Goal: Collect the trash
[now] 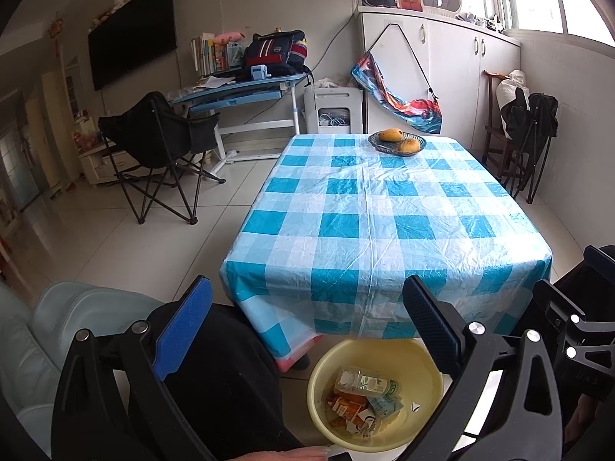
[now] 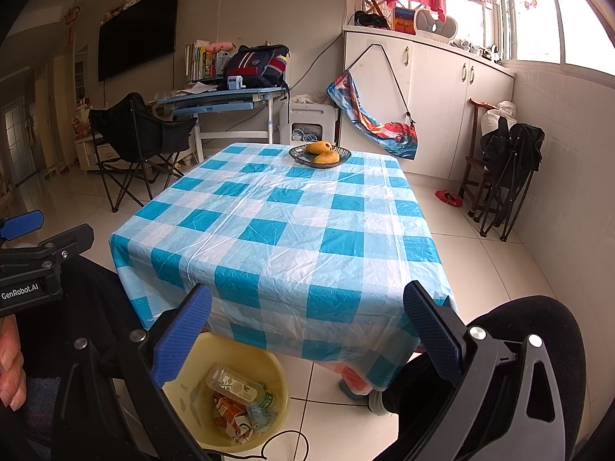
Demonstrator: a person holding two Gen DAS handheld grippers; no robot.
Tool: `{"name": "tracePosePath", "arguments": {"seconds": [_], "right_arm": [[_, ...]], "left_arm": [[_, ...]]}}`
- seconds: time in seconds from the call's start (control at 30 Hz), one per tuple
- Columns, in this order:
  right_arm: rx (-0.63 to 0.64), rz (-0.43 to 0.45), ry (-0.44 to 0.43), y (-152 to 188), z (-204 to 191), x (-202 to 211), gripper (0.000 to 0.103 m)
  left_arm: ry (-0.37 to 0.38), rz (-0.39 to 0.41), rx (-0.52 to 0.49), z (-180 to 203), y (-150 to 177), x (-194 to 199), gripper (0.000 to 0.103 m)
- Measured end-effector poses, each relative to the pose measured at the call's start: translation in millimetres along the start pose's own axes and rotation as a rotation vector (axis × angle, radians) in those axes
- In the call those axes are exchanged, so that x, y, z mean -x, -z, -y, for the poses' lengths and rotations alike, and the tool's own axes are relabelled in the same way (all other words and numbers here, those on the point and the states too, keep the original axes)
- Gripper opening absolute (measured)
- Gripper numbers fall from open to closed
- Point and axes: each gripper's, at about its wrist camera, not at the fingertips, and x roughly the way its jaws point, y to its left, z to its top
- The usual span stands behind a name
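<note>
A yellow basin [image 1: 330,361] stands on the floor below the table's near edge; it also shows in the right wrist view [image 2: 269,368]. It holds a clear plastic bottle [image 1: 365,382] with a green label, orange wrappers [image 1: 346,403] and crumpled paper; the bottle [image 2: 238,386] shows in the right wrist view too. My left gripper [image 1: 307,326] is open and empty above the basin. My right gripper [image 2: 307,326] is open and empty, in front of the table's near edge. The left gripper's body [image 2: 38,265] appears at the left of the right wrist view.
A table with a blue-and-white checked cloth [image 1: 384,211] carries a dark bowl of mangoes [image 1: 398,142] at its far end. A black folding chair [image 1: 153,146] and a blue desk [image 1: 238,92] stand at the left. White cabinets [image 1: 442,69] line the back right. My knees [image 2: 499,365] are near the table.
</note>
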Motion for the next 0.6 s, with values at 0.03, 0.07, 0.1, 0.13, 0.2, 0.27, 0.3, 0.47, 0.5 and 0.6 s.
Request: {"name": "tracePosePath", "arguments": {"seconds": [0.03, 0.07, 0.1, 0.13, 0.2, 0.27, 0.3, 0.47, 0.5, 0.6], "right_arm": [[0.000, 0.000, 0.000, 0.6, 0.9, -0.1, 0.096], [0.001, 0.000, 0.000, 0.2, 0.2, -0.1, 0.096], [0.001, 0.000, 0.000, 0.5, 0.8, -0.1, 0.096], [0.001, 0.000, 0.001, 0.4, 0.7, -0.1, 0.096], [0.001, 0.000, 0.001, 0.4, 0.6, -0.1, 0.096], [0.002, -0.001, 0.001, -0.3, -0.4, 0.0, 0.096], [0.002, -0.001, 0.001, -0.3, -0.5, 0.0, 0.096], [0.003, -0.001, 0.000, 0.6, -0.4, -0.5, 0.096], [0.003, -0.001, 0.000, 0.9, 0.5, -0.6, 0.096], [0.002, -0.004, 0.001, 0.9, 0.4, -0.9, 0.096]], "left_arm": [[0.000, 0.000, 0.000, 0.0, 0.3, -0.3, 0.096], [0.001, 0.000, 0.000, 0.0, 0.0, -0.1, 0.096], [0.002, -0.001, 0.000, 0.1, 0.0, -0.1, 0.096], [0.004, -0.003, 0.000, 0.2, 0.4, -0.6, 0.096], [0.006, -0.005, -0.002, 1.1, 2.8, -0.7, 0.096], [0.006, -0.006, -0.006, 2.0, 4.5, -1.1, 0.096], [0.009, -0.008, -0.008, 2.5, 5.1, -1.4, 0.096], [0.129, -0.073, 0.062, -5.6, 11.7, -12.7, 0.096], [0.148, -0.090, 0.087, -9.6, 12.9, -16.0, 0.096], [0.093, -0.067, 0.083, -13.7, 13.3, -15.3, 0.096]]}}
